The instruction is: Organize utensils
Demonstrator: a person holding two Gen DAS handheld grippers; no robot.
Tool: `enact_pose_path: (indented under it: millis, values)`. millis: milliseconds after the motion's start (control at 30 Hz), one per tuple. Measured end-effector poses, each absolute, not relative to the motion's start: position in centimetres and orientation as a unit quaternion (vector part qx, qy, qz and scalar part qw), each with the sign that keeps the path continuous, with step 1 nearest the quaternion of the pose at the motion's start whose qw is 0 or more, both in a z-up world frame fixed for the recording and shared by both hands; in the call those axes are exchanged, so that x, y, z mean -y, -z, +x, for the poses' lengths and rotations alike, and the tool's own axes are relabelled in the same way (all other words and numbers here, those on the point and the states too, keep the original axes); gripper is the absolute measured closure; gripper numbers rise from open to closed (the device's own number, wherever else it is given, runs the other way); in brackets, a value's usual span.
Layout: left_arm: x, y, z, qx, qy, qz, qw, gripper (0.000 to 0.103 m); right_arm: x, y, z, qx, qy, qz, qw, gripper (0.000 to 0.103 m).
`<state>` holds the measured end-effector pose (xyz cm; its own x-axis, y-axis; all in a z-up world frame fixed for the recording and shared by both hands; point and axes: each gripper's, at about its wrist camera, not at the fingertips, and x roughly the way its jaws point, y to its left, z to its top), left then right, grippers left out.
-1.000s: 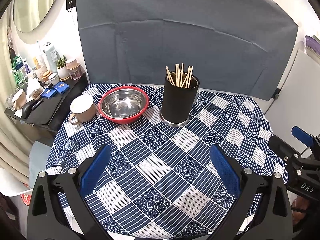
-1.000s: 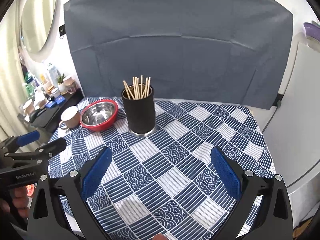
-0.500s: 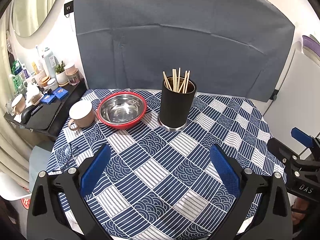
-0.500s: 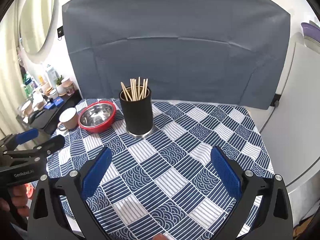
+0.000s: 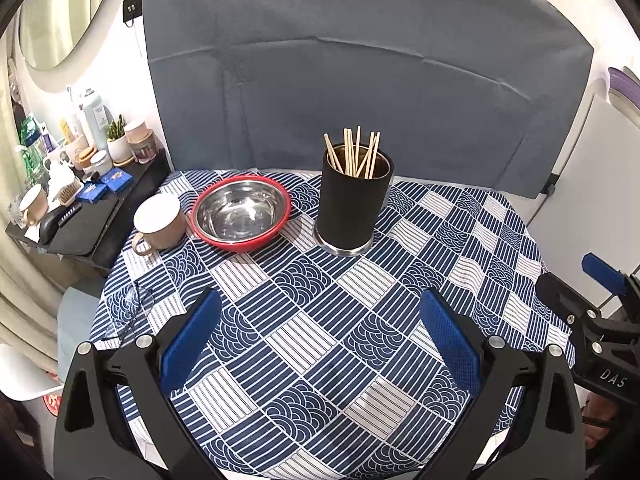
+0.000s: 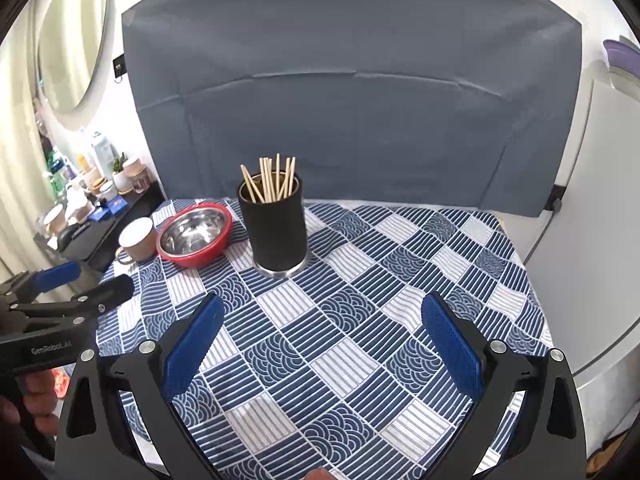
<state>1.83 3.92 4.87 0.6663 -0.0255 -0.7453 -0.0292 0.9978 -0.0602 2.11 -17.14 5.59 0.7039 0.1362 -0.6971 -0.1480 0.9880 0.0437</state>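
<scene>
- The table, covered in a blue-and-white patterned cloth, stretches ahead of and below both grippers; neither touches it or anything on it.
- The left gripper has its blue pads spread wide with nothing between them. In its own view the task's things lie ahead and well apart from the tips.
- The right gripper is likewise spread wide and empty. It sits off to the left gripper's right, and from it everything lies ahead and to the left.
- The black holder stands upright ahead of the left gripper, only a shade right of its centre line; from the right gripper it lies ahead and left of centre. By my judgement it is about equally far from both, though the left gripper faces it more squarely.
- The red bowl with its steel inside sits just left of the holder, empty, so it is ahead-left of both grippers.
- The mug is just beside the bowl, farther left again.
- The chopsticks stand in the holder with their long axes near vertical, fanned a little, upper ends above the rim. Any pick likely calls for coming in above the rim with the pads either side of one stick.
</scene>
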Motion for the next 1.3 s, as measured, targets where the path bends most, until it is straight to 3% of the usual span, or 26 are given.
enact_pose_path:
  millis: [1300]
  values:
    - [-3.51,-4.26,1.96,-0.417,0.015,-0.012,0.909,0.006,17.6,-5.24,2.2,-0.38,-0.064,-0.009,0.923,0.008]
